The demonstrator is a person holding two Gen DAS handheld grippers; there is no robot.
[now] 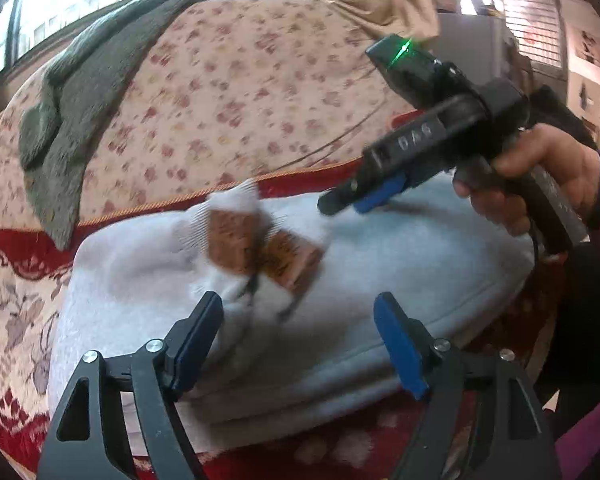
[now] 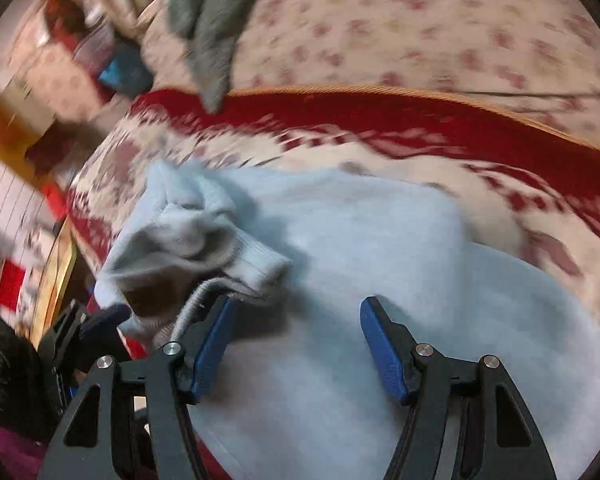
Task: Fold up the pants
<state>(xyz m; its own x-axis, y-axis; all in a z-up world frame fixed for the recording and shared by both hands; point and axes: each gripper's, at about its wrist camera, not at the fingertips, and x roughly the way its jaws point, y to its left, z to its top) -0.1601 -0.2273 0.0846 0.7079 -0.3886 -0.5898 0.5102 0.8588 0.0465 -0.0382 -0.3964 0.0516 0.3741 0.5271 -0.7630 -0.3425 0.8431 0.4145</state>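
Observation:
The pale blue-white pants (image 1: 380, 264) lie folded into a thick bundle on a red patterned blanket (image 1: 16, 280). Brown card tags (image 1: 260, 248) hang at the ribbed cuff on top of the bundle. My left gripper (image 1: 300, 344) is open and empty just above the near edge of the pants. My right gripper (image 2: 296, 340) is open over the pants (image 2: 372, 272), its left finger beside the crumpled ribbed cuff (image 2: 220, 236). The right gripper also shows in the left wrist view (image 1: 352, 198), held over the far side of the bundle.
A floral cushion back (image 1: 240, 92) rises behind the blanket, with a grey towel (image 1: 72, 112) draped over it. The person's hand (image 1: 540, 176) holds the right gripper's handle. Cluttered furniture (image 2: 28, 92) stands at the left in the right wrist view.

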